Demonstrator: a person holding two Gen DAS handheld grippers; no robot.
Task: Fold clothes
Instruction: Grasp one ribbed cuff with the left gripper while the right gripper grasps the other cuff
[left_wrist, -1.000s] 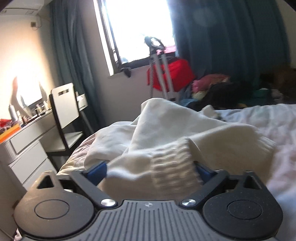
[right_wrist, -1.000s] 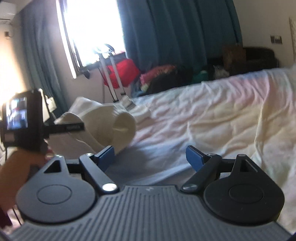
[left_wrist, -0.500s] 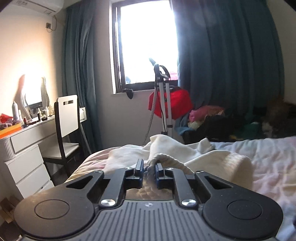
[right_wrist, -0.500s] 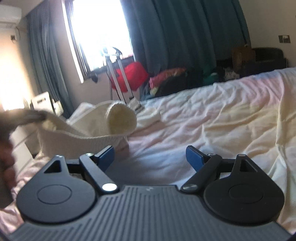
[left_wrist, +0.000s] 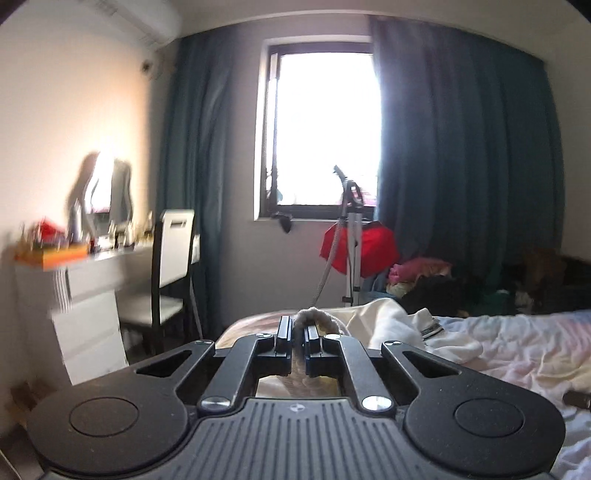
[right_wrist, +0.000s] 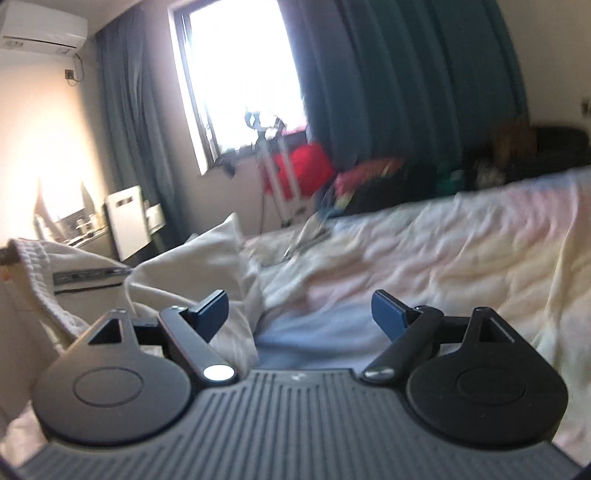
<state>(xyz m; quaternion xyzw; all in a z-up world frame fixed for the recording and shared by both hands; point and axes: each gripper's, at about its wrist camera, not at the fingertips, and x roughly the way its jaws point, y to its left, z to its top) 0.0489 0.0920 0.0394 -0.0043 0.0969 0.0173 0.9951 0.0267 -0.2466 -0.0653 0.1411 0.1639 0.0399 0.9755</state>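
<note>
While the left tool (left_wrist: 298, 334) was clenched on a ribbed knit edge of the cream garment (left_wrist: 391, 325), I logged the right tool (right_wrist: 299, 310) as released, fingers spread wide with nothing between them. In the left wrist view the ribbed band rose as a small loop just above the closed fingertips, and the remaining cloth trailed off to the right onto the bed (left_wrist: 517, 354). In the right wrist view the garment (right_wrist: 192, 266) lay bunched at the left side of the bed (right_wrist: 461, 251), one ribbed hem lifted toward the frame edge, with a dark printed stripe across a panel; the right tool hovered near the heap, apparently not touching it. My judgement: the cloth is soft, light and limp, with a thick knit that will sag and fold under its own weight instead of holding a line. Ribbed hems and cuffs look the firmest places to pinch, since the band is doubled and less likely to slip out. I would take the second hold on the matching ribbed edge or a corner well apart from the left grip, so the panel can be drawn taut. A grab at loose mid-panel cloth risks catching several layers. Motion blur hid fine detail.
</note>
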